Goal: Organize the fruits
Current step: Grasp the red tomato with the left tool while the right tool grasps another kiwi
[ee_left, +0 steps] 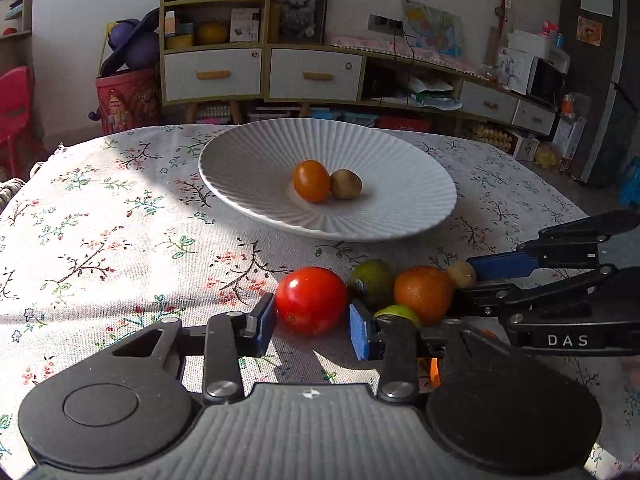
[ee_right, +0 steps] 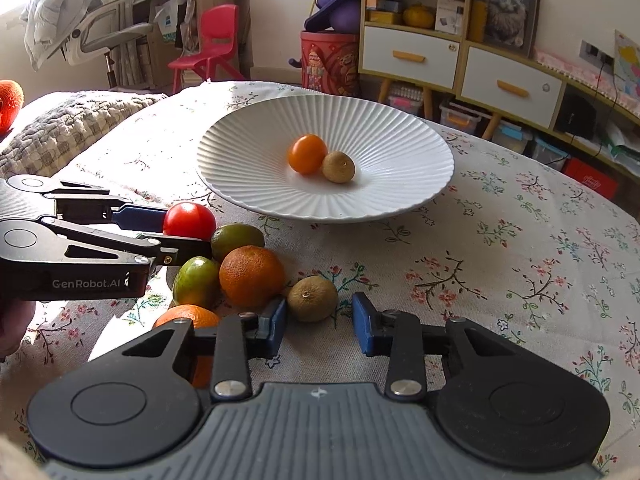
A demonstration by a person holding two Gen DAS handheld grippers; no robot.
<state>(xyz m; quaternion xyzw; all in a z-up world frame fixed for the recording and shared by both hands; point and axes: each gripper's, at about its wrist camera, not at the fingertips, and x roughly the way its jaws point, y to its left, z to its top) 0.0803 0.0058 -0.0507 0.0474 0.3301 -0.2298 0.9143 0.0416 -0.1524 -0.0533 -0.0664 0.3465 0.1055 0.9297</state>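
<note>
A white ribbed plate (ee_left: 400,200) sits on the floral tablecloth (ee_left: 100,220) and holds two fruits touching each other near its middle: a small orange tomato (ee_left: 311,181) and a brownish round fruit (ee_left: 345,184) on its right.

In front of the plate, on the cloth, lies a tight cluster of loose fruit. The left gripper (ee_left: 312,326) is low at the table with its jaws spread wide, a red tomato (ee_left: 311,300) sitting between the blue pads (whether either pad touches the skin I cannot tell). Just right of the tomato are a dark green fruit (ee_left: 372,282), an orange (ee_left: 424,294), and a lighter green fruit (ee_left: 400,313) partly hidden behind the gripper's finger.

The right gripper (ee_right: 320,322) is also at table level, jaws wide apart, with a second brownish round fruit (ee_right: 313,298) sitting just ahead of the gap between the pads, not gripped. In the right wrist view another orange (ee_right: 188,316) shows partly behind the gripper's left finger, beside a green-and-red fruit (ee_right: 197,282).
</note>
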